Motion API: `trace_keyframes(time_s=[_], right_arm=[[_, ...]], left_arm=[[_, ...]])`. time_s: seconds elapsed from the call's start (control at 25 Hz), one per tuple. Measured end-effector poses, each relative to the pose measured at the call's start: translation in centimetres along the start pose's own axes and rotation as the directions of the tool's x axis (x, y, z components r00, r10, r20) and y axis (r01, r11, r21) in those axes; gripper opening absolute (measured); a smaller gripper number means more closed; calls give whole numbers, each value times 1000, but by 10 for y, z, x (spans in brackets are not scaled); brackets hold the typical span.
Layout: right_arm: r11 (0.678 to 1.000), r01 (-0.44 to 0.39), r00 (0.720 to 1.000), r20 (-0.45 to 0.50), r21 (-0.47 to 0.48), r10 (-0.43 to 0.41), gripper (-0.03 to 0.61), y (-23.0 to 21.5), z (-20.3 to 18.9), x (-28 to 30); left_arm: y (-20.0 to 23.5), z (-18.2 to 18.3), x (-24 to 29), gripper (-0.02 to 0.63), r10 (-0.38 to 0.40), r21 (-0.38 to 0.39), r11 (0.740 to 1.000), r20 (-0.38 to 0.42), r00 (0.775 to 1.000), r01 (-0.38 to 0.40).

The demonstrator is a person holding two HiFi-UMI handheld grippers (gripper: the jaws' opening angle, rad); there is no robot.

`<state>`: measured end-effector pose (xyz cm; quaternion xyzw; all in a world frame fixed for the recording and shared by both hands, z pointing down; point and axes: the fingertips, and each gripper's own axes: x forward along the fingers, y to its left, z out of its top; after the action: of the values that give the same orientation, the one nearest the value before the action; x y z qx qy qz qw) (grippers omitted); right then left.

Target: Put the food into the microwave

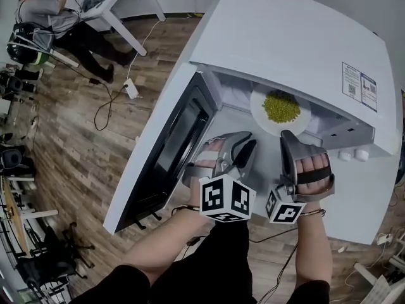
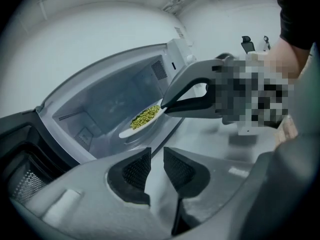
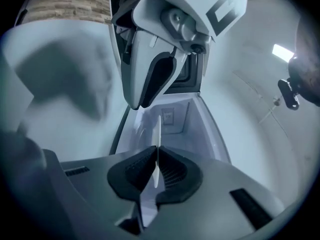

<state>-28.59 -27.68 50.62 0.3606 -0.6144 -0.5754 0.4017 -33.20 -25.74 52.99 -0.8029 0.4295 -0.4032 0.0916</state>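
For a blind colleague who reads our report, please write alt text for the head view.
The right gripper holds a white plate of green food by its rim, at the mouth of an open white microwave. The left gripper, jaws apart and empty, hangs beside it.

A lab-like workroom: wood floor (image 1: pixel 76 138), white desk (image 1: pixel 117 5), trailing cables (image 1: pixel 103 109), seated person (image 1: pixel 57 24).

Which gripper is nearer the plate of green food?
Right. The right gripper grips the plate by its near rim; the left gripper hangs open beside it, short of the plate.
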Motion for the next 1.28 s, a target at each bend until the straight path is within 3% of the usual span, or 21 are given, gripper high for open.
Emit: trace_keyframes(time_s=[0.44,0.56,0.8,1.04,1.16,1.28], right_arm=[[997,-57,998,-16,52,58,25,22,-1,45],[985,-140,989,-27,98,143,23,31,-7,57],[924,-290,952,-19,247,304,32,33,-13,68],[838,-389,912,34,383,408,172,34,-11,58],[779,-442,881,55,444,469,172,36,-11,54],[760,-471,868,80,448,491,158,32,-4,47]], left_arm=[[17,-5,21,83,-9,-28,1000,-16,1000,8],[18,-11,23,83,-16,-56,998,-34,999,14],[13,-8,25,83,-38,-73,997,-38,999,35],[8,-6,22,83,-61,-85,995,-41,997,57],[10,-2,15,83,-66,-95,994,-37,997,62],[15,1,10,83,-64,-101,993,-29,998,61]])
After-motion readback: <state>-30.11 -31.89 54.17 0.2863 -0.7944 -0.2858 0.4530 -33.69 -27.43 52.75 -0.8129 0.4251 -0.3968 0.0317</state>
